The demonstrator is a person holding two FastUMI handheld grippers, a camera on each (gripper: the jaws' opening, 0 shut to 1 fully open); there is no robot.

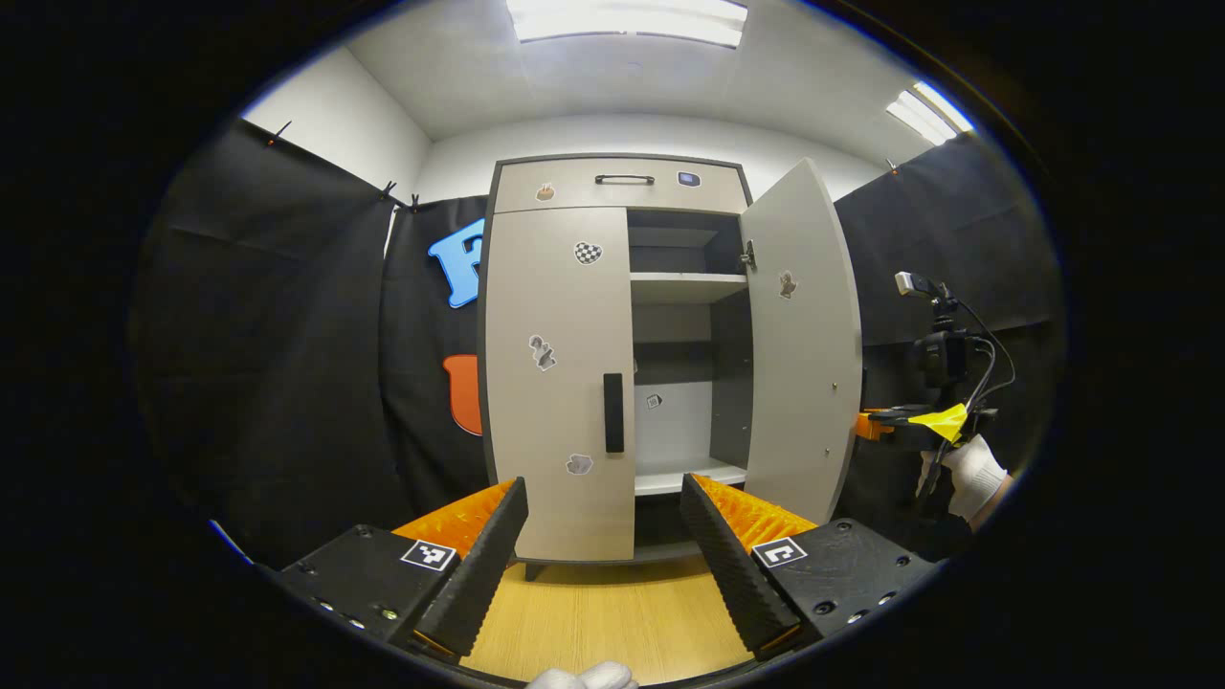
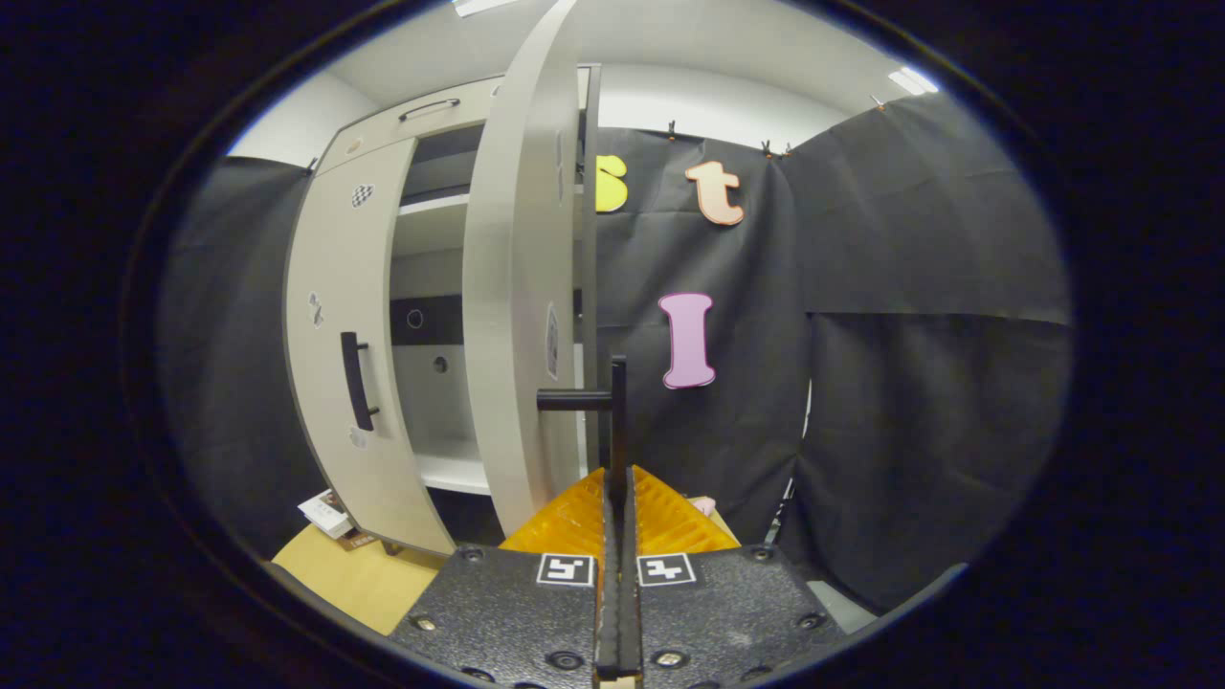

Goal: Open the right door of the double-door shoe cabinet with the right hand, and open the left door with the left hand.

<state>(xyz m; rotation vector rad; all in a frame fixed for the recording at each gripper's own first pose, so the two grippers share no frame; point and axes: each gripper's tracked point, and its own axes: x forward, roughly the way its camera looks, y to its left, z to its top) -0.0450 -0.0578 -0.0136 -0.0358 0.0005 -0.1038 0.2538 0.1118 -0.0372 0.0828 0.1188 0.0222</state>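
Observation:
The grey shoe cabinet (image 1: pixel 522 187) stands straight ahead in the left gripper view. Its left door (image 1: pixel 555 383) is closed, and a black vertical handle (image 1: pixel 613 413) sits near its inner edge. My left gripper (image 1: pixel 605 488) is open a short way in front of that door, nothing between its fingers. The right door (image 1: pixel 799 344) is swung out. In the right gripper view the right door (image 2: pixel 517 287) shows edge-on, and my right gripper (image 2: pixel 617 488) is shut on its black handle (image 2: pixel 617 421). The right gripper (image 1: pixel 895 418) also appears beside the open door, held by a gloved hand (image 1: pixel 971 474).
A drawer (image 1: pixel 574 187) with a dark pull tops the cabinet. Pale shelves (image 1: pixel 684 285) show inside the open half. The floor (image 1: pixel 593 612) is light wood, with black cloth walls on both sides. A small box (image 2: pixel 325 515) lies on the floor by the cabinet's left foot.

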